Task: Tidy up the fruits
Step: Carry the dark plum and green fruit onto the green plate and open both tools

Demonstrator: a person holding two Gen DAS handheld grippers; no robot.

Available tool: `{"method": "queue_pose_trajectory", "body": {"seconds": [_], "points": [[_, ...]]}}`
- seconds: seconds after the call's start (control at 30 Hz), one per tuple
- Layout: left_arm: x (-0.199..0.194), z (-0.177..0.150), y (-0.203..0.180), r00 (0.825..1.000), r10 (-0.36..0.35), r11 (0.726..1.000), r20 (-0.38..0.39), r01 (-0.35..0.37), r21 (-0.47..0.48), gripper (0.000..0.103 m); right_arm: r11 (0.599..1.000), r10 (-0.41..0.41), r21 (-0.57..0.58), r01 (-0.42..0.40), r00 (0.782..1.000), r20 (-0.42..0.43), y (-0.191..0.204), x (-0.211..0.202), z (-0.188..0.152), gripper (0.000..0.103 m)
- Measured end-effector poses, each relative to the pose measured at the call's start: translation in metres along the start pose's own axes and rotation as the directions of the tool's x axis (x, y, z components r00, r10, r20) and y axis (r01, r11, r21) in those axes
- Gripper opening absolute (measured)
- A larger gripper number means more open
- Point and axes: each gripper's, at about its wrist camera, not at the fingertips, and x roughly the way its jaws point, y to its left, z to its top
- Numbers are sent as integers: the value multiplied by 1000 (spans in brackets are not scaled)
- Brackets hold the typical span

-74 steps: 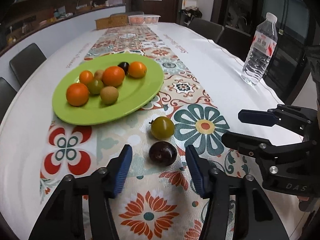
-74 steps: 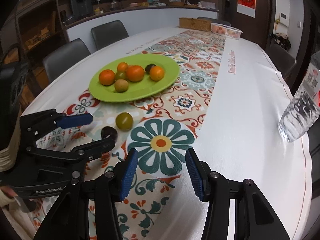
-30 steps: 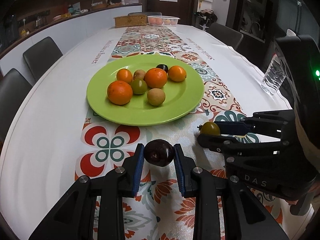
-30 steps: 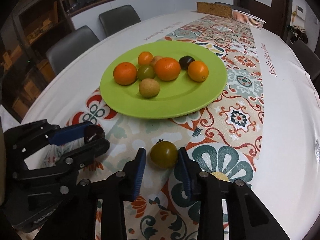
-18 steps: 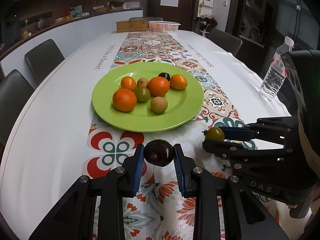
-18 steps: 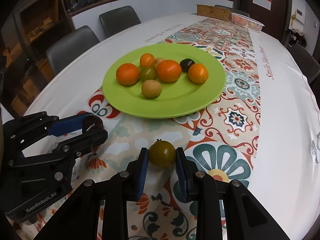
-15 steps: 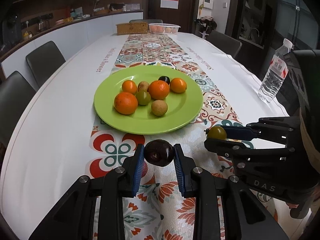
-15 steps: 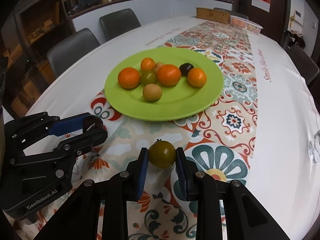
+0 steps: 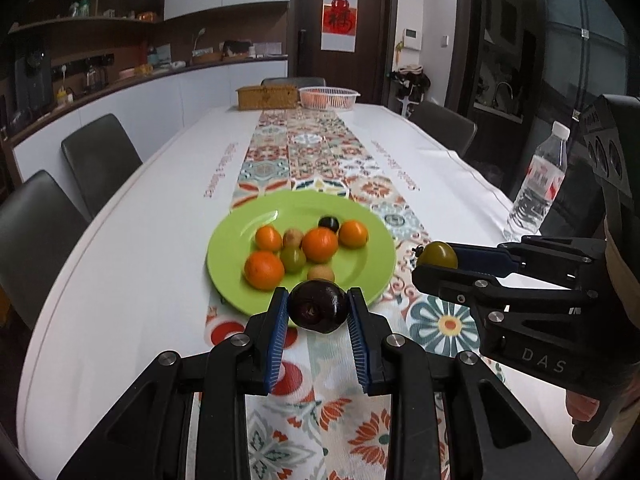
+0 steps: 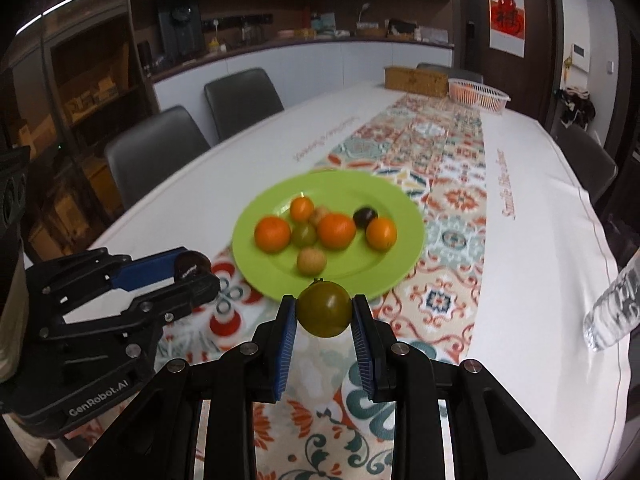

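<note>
The left gripper [image 9: 318, 308] is clenched on a round dark purple plum [image 9: 318, 307], held between its 2 blue-padded fingers [image 9: 277, 330] above the patterned floral table runner [image 9: 448, 326], just short of the near rim of the round lime-green plate [image 9: 376, 264]. The right gripper [image 10: 324, 316] is clenched likewise on a round olive-green fruit [image 10: 325, 310], also lifted off the cloth near the plate's edge.

On the plate lie 4 orange citrus fruits [image 9: 264, 269], a green fruit [image 9: 293, 259], 2 small tan fruits [image 9: 321, 273] and 1 small dark fruit [image 9: 329, 223] at the far side. In the right wrist view the plate and its fruits are blurred, and the plum shows only as a dark sliver behind the left gripper's finger.

A clear plastic water bottle [image 9: 538, 190] stands at the table's right edge; the right wrist view cuts it off at the frame. A tan woven box [image 9: 267, 97] and a white mesh basket [image 9: 329, 98] sit at the far end, the basket's contents too small to make out.
</note>
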Motion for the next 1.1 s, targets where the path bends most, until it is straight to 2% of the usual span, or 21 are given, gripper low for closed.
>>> {"method": "queue_pose_trajectory", "body": {"seconds": [0.43, 0.67, 1.1], "points": [[20, 42, 18, 999, 20, 999, 34, -21, 31, 29, 1000, -15, -12, 15, 998, 57, -6, 11, 46, 29], [45, 59, 31, 1000, 11, 999, 17, -12, 45, 29, 1000, -12, -19, 13, 999, 34, -12, 37, 67, 29], [104, 76, 57, 998, -26, 999, -63, 28, 36, 29, 999, -12, -38, 11, 1000, -23, -24, 92, 97, 29]]}}
